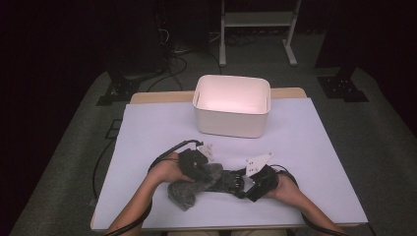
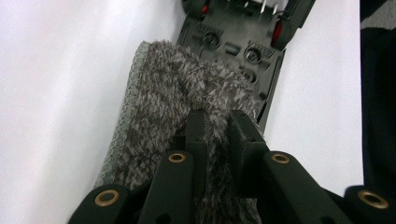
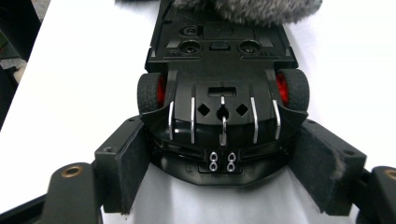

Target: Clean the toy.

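A: High view first: where does the work sit?

B: Near the front edge of the tabletop (image 1: pixel 305 147), between the two hands. A black toy car (image 1: pixel 241 183) lies belly-up, its long axis running across from one claw to the other, with a grey fuzzy cloth (image 1: pixel 189 191) draped over the end on the person's left.

A: And the claws?

B: The left claw (image 2: pixel 216 122) is pressed together on the grey fuzzy cloth (image 2: pixel 182 88), pinching a fold of it right over the car's underside. The right claw (image 3: pixel 219 163) is spread around the toy car (image 3: pixel 222 60), one pad beside each flank of its near end; I cannot tell whether the pads touch it.

A: So what does the next move turn on?

B: My guess: the cloth travels along that axis while the right claw steadies the far end. The white bin (image 1: pixel 231 105) stands well behind both.
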A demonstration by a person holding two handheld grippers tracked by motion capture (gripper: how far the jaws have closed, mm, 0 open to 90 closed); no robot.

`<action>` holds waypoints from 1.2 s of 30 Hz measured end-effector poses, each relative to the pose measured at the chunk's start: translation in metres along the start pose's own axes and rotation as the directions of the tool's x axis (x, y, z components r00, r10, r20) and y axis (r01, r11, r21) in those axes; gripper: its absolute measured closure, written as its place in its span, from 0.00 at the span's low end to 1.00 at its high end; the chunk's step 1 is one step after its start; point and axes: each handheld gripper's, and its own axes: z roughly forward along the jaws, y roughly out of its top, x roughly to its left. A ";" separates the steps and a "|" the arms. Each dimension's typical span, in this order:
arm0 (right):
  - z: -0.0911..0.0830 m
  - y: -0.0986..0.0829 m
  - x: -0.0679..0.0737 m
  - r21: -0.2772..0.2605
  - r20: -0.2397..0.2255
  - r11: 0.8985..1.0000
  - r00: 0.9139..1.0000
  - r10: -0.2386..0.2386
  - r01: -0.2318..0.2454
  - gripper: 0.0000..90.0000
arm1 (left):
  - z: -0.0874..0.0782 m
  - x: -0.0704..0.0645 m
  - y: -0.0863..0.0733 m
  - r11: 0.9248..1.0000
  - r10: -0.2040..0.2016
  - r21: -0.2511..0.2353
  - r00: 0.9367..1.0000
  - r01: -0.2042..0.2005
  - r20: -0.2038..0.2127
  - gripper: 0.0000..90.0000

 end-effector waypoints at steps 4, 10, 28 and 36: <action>0.000 0.000 0.001 0.003 0.003 1.000 1.000 -0.004 0.004 0.26 | 0.008 -0.005 0.017 0.999 0.042 -0.017 0.999 -0.042 0.029 0.89; 0.000 0.000 0.001 0.002 0.003 1.000 1.000 0.004 -0.004 0.26 | 0.026 -0.014 0.057 0.990 0.138 -0.025 0.987 -0.137 0.079 0.89; 0.000 0.000 0.000 0.001 -0.001 1.000 1.000 -0.002 0.002 0.26 | 0.011 0.012 0.027 0.999 0.034 0.030 0.999 -0.034 0.005 0.87; 0.000 0.002 -0.004 0.017 -0.014 0.999 1.000 -0.028 0.028 0.26 | -0.002 0.015 -0.004 0.999 -0.041 -0.011 0.999 0.041 0.012 0.86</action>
